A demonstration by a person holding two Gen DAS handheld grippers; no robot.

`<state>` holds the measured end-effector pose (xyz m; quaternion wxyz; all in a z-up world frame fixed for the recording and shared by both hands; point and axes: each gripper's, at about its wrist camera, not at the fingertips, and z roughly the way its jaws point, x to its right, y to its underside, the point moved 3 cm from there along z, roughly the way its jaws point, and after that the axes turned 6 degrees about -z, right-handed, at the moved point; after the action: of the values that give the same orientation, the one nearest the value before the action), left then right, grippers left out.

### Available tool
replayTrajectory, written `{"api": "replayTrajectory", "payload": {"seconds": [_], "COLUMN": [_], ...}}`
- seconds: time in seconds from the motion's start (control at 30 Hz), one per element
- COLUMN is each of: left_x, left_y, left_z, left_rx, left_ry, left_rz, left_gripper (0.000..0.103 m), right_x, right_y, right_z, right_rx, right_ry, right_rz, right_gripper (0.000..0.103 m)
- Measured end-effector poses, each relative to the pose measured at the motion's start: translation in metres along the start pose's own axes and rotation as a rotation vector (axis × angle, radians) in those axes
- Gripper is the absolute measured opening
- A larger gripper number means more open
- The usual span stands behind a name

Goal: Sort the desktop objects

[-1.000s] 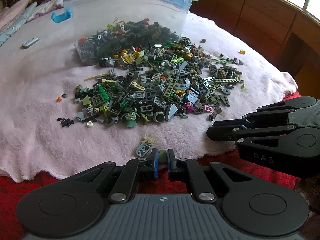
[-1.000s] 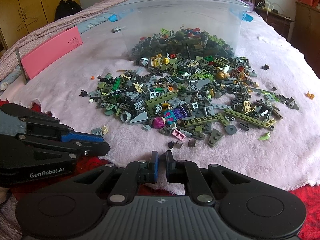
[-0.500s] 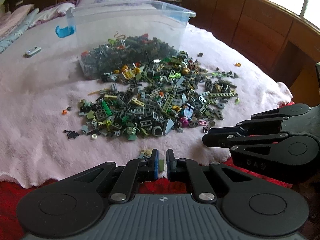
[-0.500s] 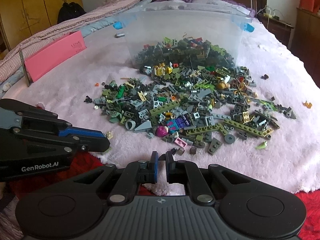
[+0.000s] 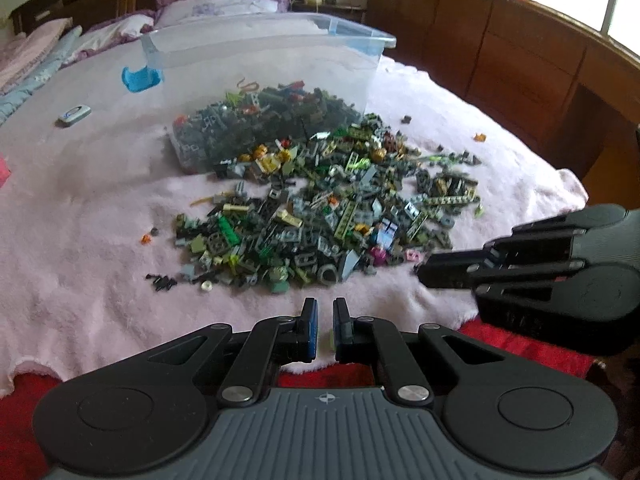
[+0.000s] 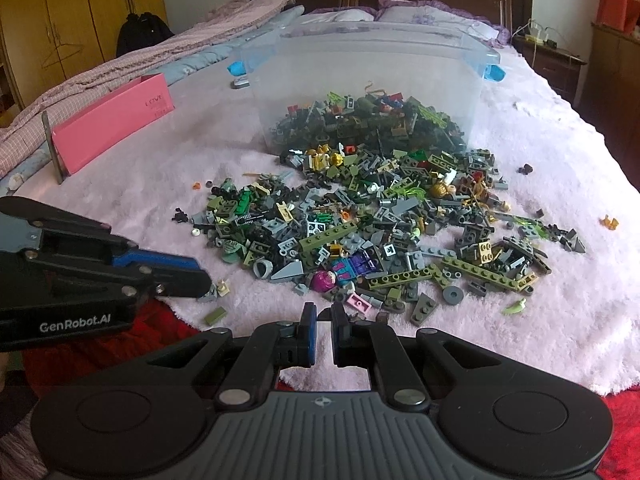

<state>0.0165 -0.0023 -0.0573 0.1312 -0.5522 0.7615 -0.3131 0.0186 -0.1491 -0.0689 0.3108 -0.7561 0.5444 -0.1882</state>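
We hold our 2 grippers low before the brick pile [image 6: 372, 220] on the pink blanket [image 6: 540, 320]. The left gripper [image 5: 325, 330] pinches a small green brick [image 5: 331, 339]; the right gripper [image 6: 323, 334] is clenched on nothing.

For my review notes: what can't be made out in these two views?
- Left wrist view: olive piece behind the left claw, mostly hidden by its fingers.
- Both views: far side of the clear bin, hazy through its wall.
- Pink box lettering: too small.
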Motion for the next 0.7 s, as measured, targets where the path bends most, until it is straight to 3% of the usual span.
{"api": "replayTrajectory", "payload": {"seconds": [0.17, 0.4, 0.47, 0.7], "left_x": [0.000, 0.009, 0.007, -0.003], "left_y": [0.006, 0.012, 0.013, 0.013], "left_z": [-0.002, 0.020, 0.024, 0.031], "left_rx": [-0.011, -0.086, -0.091, -0.102], "left_ry": [0.000, 0.026, 0.020, 0.034], "left_rz": [0.009, 0.031, 0.019, -0.045], "left_gripper": [0.010, 0.013, 0.017, 0.019], "right_x": [-0.001, -0.003, -0.002, -0.002], "right_y": [0.001, 0.003, 0.004, 0.005], "right_z": [0.000, 0.001, 0.001, 0.004], "right_rx": [-0.003, -0.011, -0.011, -0.019], "right_ry": [-0.003, -0.010, -0.009, -0.014], "right_rz": [-0.002, 0.001, 0.003, 0.009], "right_gripper": [0.008, 0.008, 0.008, 0.008]}}
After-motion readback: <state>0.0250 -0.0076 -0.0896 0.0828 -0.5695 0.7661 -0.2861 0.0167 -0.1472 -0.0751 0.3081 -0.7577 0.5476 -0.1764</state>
